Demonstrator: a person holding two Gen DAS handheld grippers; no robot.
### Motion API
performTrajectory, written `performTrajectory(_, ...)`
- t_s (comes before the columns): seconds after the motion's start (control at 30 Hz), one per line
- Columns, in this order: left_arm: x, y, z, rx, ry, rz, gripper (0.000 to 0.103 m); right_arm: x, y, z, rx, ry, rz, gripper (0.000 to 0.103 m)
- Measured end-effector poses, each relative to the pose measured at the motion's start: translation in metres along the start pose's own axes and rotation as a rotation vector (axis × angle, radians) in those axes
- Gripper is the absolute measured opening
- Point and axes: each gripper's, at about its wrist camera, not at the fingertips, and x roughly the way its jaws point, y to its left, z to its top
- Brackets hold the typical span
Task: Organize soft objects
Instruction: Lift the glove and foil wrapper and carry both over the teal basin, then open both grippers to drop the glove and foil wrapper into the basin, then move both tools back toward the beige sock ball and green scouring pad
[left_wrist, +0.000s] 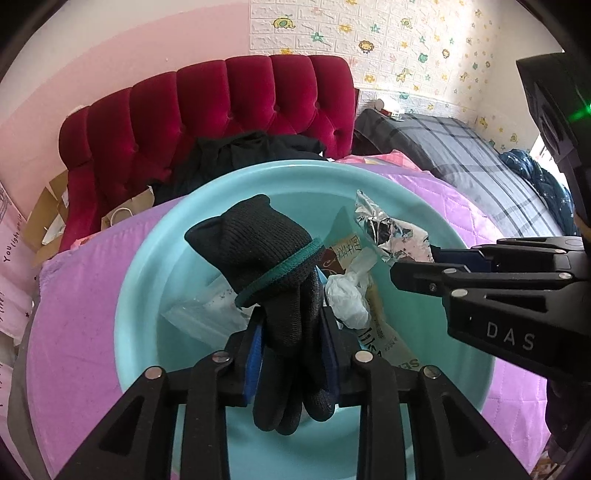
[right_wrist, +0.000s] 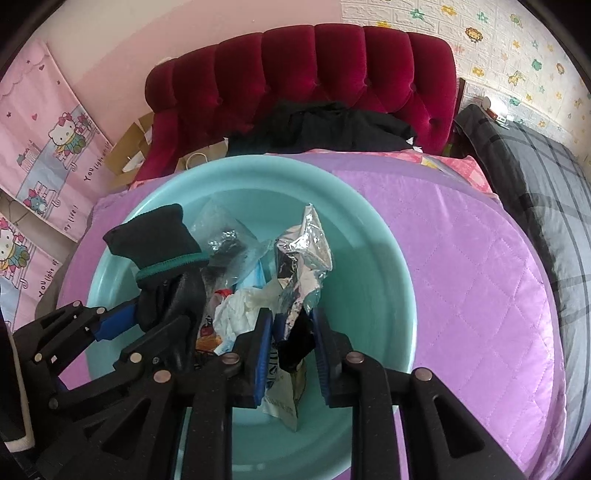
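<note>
My left gripper is shut on a black knit glove with a green cuff band, held over a light blue basin. The glove's fingers hang down between the blue pads. The glove also shows in the right wrist view. My right gripper is shut on a crumpled silver foil packet above the same basin. In the left wrist view the right gripper holds the foil packet at the right. Inside the basin lie a white plastic bag, a clear plastic bag and printed wrappers.
The basin rests on a purple quilted mat on a bed. A red tufted headboard with dark clothing stands behind. A grey plaid blanket lies at the right. Paper bags and cardboard sit at the left.
</note>
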Motion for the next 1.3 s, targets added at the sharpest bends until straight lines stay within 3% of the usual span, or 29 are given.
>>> performTrajectory(0.1,-0.002,-0.001,-0.001,0.005,-0.007,0.026,0.060,-0.001,0.001,0.001,-0.012,-0.003,-0.013,0.029)
performTrajectory(0.17,-0.004,-0.001,0.000,0.007,-0.015,0.044,0.081,-0.004,0.001,0.001,-0.009,-0.012,-0.010,0.038)
performTrajectory(0.2,-0.006,-0.001,-0.001,0.007,-0.026,0.057,0.085,-0.006,0.001,0.001,-0.008,-0.019,-0.013,0.046)
performTrajectory(0.27,-0.008,0.001,-0.001,-0.001,-0.035,0.074,0.096,-0.010,0.003,0.001,-0.004,-0.032,-0.013,0.051)
performTrajectory(0.33,-0.010,0.004,-0.002,-0.018,-0.037,0.089,0.103,-0.015,0.004,0.000,-0.003,-0.045,-0.027,0.068)
performTrajectory(0.37,-0.011,0.006,-0.003,-0.027,-0.036,0.094,0.103,-0.017,0.006,0.000,-0.005,-0.051,-0.031,0.073)
performTrajectory(0.43,-0.012,0.008,-0.005,-0.033,-0.025,0.102,0.103,-0.021,0.007,-0.002,-0.005,-0.065,-0.038,0.094)
performTrajectory(0.53,-0.015,0.009,-0.010,-0.033,-0.013,0.109,0.103,-0.026,0.009,-0.006,-0.006,-0.075,-0.059,0.103)
performTrajectory(1.3,-0.107,0.013,-0.063,-0.043,-0.086,0.117,0.103,-0.097,0.029,-0.066,-0.004,-0.110,-0.053,0.103)
